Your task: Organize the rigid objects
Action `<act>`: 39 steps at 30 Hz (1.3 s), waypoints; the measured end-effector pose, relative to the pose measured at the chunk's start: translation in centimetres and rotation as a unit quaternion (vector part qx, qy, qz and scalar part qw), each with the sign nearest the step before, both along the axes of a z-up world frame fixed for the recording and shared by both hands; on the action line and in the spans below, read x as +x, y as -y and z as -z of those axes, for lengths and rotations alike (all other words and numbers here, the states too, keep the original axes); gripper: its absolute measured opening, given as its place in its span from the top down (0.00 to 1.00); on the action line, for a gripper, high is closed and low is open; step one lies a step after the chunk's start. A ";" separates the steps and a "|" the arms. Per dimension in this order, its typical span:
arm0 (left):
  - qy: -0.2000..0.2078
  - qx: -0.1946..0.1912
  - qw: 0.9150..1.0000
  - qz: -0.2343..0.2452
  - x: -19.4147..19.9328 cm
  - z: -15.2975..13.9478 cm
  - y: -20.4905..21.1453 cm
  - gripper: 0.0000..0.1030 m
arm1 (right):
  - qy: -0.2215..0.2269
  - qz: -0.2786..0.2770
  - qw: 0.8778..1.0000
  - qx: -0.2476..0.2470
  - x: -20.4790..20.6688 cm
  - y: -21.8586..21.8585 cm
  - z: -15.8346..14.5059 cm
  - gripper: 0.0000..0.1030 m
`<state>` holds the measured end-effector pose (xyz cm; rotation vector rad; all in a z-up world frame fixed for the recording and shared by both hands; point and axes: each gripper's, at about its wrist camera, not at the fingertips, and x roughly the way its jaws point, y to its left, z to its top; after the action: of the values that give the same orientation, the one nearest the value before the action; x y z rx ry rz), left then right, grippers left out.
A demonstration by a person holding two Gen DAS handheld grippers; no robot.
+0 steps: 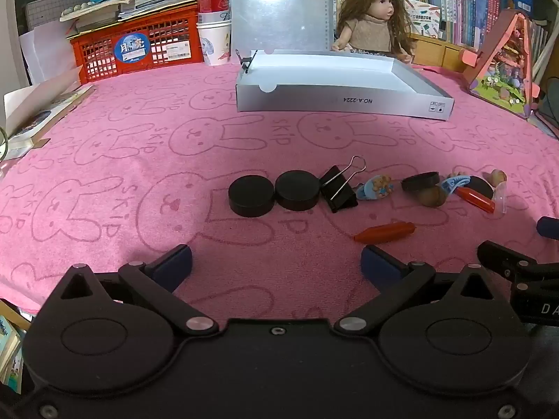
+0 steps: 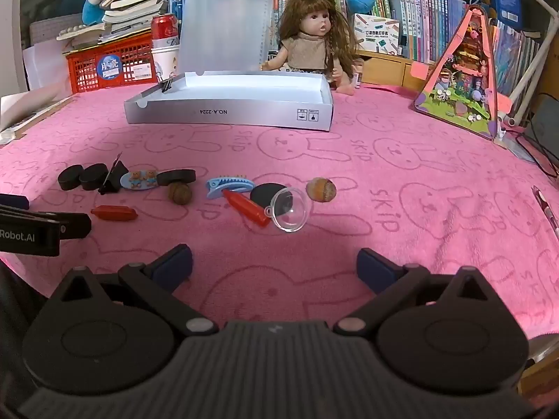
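Observation:
Small items lie in a row on the pink towel: two black pucks [image 1: 251,195] [image 1: 297,190], a black binder clip [image 1: 338,188], a bear hair clip [image 1: 376,187], a black lid [image 1: 420,181], a walnut [image 1: 433,196], a blue hair clip [image 2: 229,185], two red pieces [image 1: 384,232] [image 2: 246,206], a clear funnel [image 2: 288,209] and a tan nut [image 2: 321,189]. An open silver box [image 1: 342,99] stands behind them. My left gripper [image 1: 276,262] is open and empty, just short of the pucks. My right gripper [image 2: 274,263] is open and empty, just short of the funnel.
A doll [image 2: 311,40] sits behind the box. A red crate [image 1: 139,45] with books, a can and paper cups [image 1: 213,42] stand at back left. A pink toy house [image 2: 464,76] is at the right, a pen [image 2: 545,206] at the far right edge.

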<state>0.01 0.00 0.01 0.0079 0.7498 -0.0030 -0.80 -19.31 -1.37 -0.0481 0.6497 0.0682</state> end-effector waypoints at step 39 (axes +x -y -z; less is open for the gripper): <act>-0.004 0.004 1.000 0.002 0.1 -0.1 0.1 0.00 | -0.002 0.001 1.000 0.001 0.0 -0.2 0.1 0.00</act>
<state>0.12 -0.06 0.07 0.0162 0.7574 -0.0035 -0.77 -19.16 -1.43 -0.0443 0.6529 0.0665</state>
